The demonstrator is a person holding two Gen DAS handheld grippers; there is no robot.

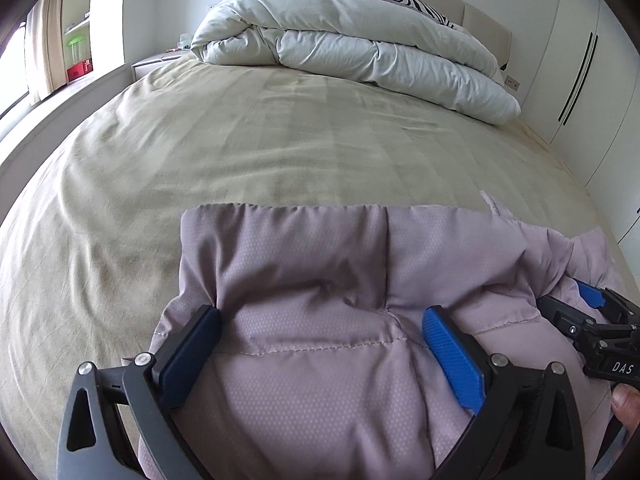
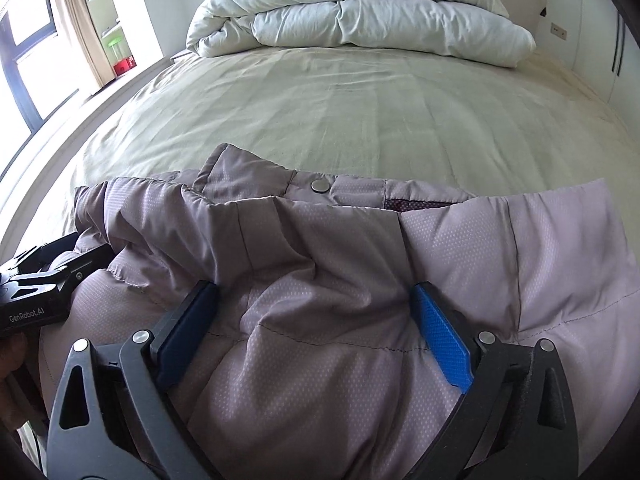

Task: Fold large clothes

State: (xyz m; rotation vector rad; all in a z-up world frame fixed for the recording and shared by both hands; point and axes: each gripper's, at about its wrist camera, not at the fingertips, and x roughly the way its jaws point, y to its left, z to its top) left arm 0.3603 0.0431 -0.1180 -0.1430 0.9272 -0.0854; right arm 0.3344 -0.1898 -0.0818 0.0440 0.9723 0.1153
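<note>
Both grippers sit over a mauve quilted jacket spread on the near end of the bed, at six o'clock in each wrist view. Jaws of the left gripper stand wide apart, padding bulging between them, nothing pinched; the right gripper is likewise spread over a rumpled panel, collar snap at twelve o'clock. Judging by this, a fold is being set up — grasps not yet made. Next, each must close on an edge and lift together, or the slippery shell may slide. A folded duvet lies well apart at twelve o'clock.
</note>
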